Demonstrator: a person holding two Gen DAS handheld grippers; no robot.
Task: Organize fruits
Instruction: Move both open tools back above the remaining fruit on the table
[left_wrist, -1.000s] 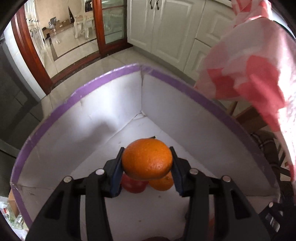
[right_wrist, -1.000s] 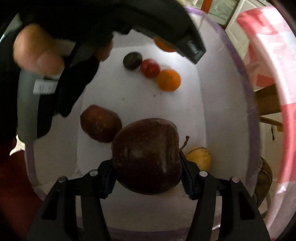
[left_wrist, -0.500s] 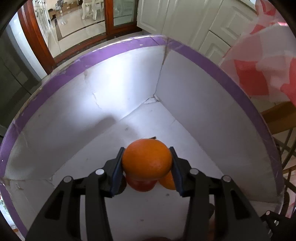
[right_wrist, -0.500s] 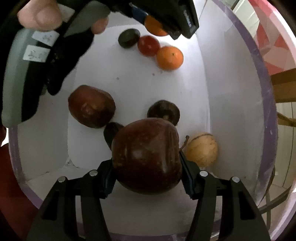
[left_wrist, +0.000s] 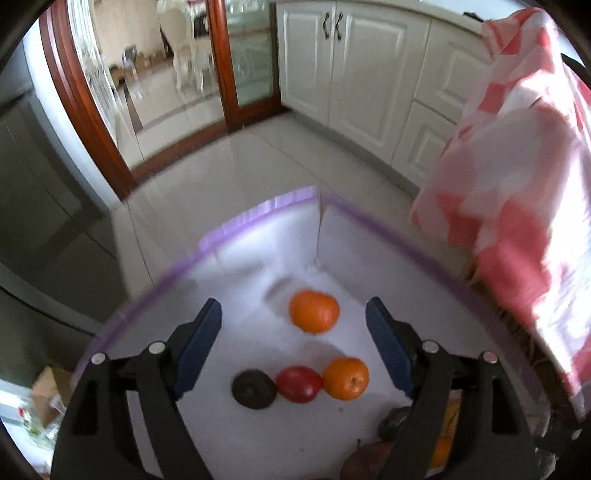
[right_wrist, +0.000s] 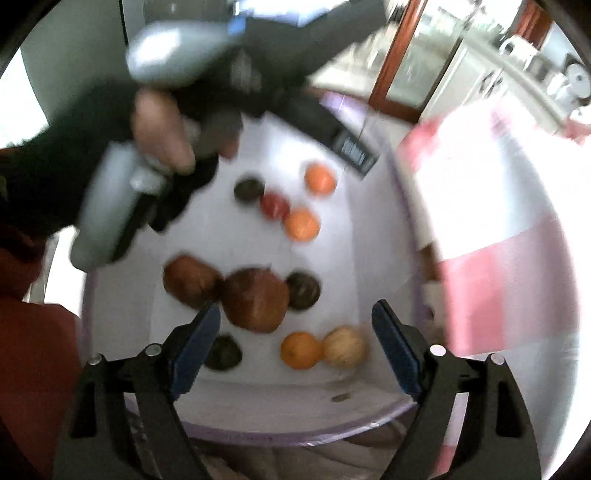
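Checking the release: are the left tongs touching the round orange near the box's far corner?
Apart. The left wrist view shows the left tongs wide open, with white box floor visible between each blue pad and the round orange.

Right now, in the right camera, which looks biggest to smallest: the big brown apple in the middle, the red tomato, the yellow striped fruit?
1. Brown apple, clearly the largest.
2. Striped fruit.
3. Tomato, smallest, but it lies farther from the camera and is blurred, so ranks two and three are unsure.
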